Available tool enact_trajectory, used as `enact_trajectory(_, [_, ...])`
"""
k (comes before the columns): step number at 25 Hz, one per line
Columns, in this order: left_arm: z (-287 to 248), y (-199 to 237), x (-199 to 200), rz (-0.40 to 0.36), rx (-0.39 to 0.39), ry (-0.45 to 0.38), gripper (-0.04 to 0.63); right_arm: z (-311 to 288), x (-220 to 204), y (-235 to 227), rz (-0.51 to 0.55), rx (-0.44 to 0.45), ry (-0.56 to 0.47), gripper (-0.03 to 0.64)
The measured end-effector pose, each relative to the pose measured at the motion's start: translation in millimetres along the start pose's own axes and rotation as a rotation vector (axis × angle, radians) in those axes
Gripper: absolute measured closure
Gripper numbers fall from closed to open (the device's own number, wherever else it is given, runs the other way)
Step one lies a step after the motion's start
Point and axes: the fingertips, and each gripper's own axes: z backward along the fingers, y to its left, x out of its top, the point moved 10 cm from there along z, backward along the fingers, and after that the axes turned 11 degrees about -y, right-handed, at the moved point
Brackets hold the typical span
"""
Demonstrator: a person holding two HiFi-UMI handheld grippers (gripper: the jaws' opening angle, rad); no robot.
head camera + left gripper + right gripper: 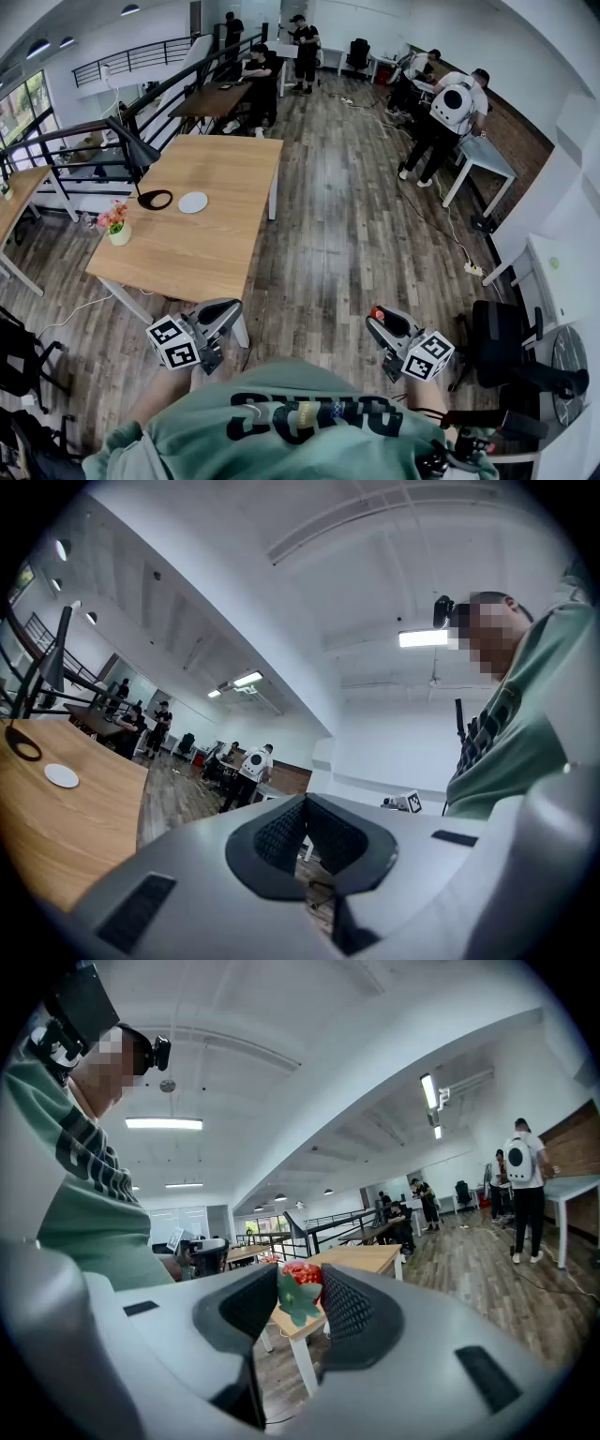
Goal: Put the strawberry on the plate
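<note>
The strawberry, red with a green leafy cap, sits between the pads of my right gripper, which is shut on it. In the right gripper view the strawberry fills the gap between the jaws of that gripper. The white plate lies on the far part of the wooden table, well ahead and to the left of both grippers. My left gripper hovers by the table's near corner, jaws together and empty. In the left gripper view the plate shows far left, beyond that gripper.
A black desk lamp with a ring base stands beside the plate. A small flower pot sits at the table's left edge. A black office chair is close on the right. Several people stand and sit farther back.
</note>
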Motion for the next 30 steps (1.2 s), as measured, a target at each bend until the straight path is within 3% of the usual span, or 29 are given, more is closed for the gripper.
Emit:
enact_trajectory(11, [-8.7,21.5,11.7,-0.006,-0.039,0.006,0.592,-11.4,3.5,-3.7,0.011,-0.034,-0.009,0.468])
enact_trajectory(17, [-4.0,33.9,19.5,-0.012,-0.038,-0.003,0.592,-24.0,-2.0,-3.8,-0.036,-0.047,-0.019,0.468])
enact_trajectory(30, [-18.8,23.5,10.3,-0.005,-0.056,-0.005,0.592,-8.3,0.9,-9.5,-0.02,-0.038,-0.026,0.468])
